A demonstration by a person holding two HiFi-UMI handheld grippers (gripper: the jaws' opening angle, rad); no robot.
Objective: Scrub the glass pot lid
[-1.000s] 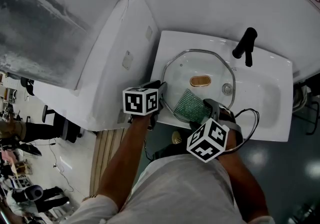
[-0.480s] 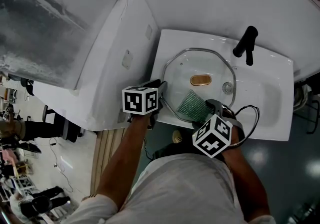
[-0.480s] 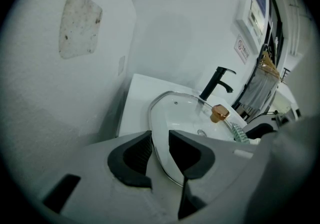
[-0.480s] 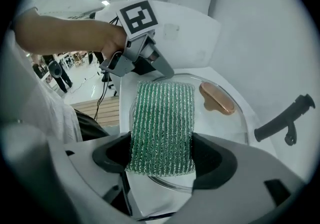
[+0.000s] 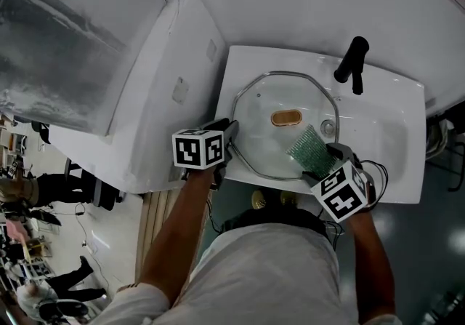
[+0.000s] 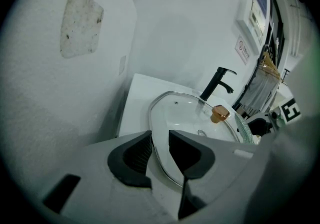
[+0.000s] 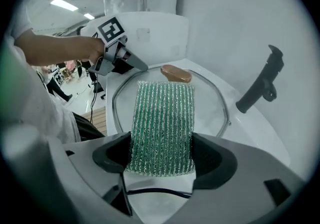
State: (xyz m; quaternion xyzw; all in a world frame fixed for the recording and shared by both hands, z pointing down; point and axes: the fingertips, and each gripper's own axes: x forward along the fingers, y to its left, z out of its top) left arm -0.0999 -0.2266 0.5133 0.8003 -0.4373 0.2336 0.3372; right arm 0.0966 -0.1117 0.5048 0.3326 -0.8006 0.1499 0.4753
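Head view, lid: the glass pot lid covers the basin of the white sink, toward its left edge, with the amber knob facing up.
Head view, tap: a black faucet stands at the sink's far edge.
Head view, left claw: at the lid's left rim, beside the sink's left edge.
Head view, right claw: near the sink's near edge, holding a green scrub pad flat on the lid's near-right part.
Left gripper view: the jaws stand a narrow gap apart, and the lid's metal rim runs between the two dark pads, clamped there.
Right gripper view: the jaws stand wide, pressed on both sides of the pad. The pad stretches forward over the glass toward the knob.
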